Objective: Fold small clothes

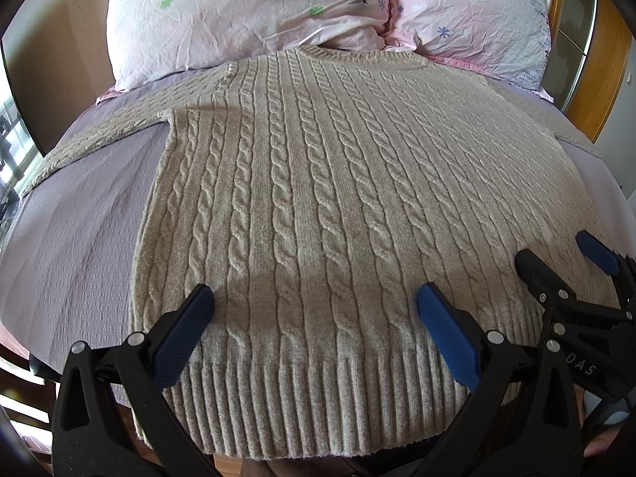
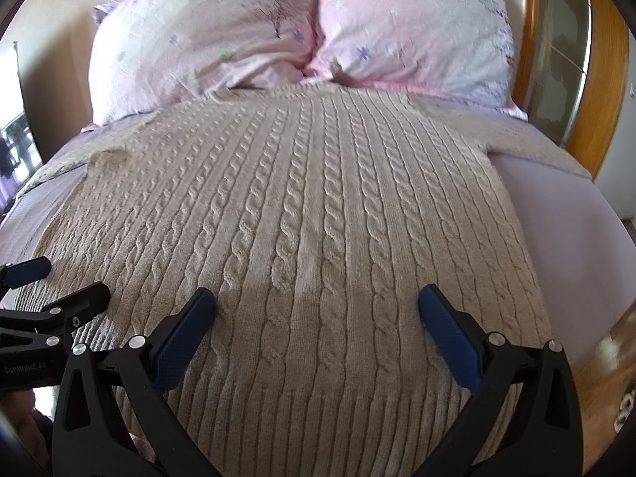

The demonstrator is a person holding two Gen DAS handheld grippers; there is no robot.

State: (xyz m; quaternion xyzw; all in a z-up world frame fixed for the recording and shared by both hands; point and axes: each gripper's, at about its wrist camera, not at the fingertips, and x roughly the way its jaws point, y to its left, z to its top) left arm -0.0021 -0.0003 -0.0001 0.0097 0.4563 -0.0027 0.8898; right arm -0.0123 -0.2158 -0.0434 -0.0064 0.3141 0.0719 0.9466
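Note:
A beige cable-knit sweater point(image 1: 318, 183) lies flat on the bed, collar toward the pillows, ribbed hem nearest me, both sleeves spread sideways. It also fills the right wrist view point(image 2: 310, 214). My left gripper point(image 1: 316, 300) is open and empty, just above the hem's left part. My right gripper point(image 2: 318, 302) is open and empty above the hem's right part. The right gripper also shows at the right of the left wrist view point(image 1: 556, 254). The left gripper shows at the left edge of the right wrist view point(image 2: 59, 282).
Two pink floral pillows point(image 1: 246, 12) point(image 1: 473, 16) lie at the bed's head. A lilac bedsheet point(image 1: 75, 238) covers the bed. A wooden headboard frame point(image 1: 604, 59) stands at the right. Wooden floor point(image 2: 620, 349) shows past the bed's right edge.

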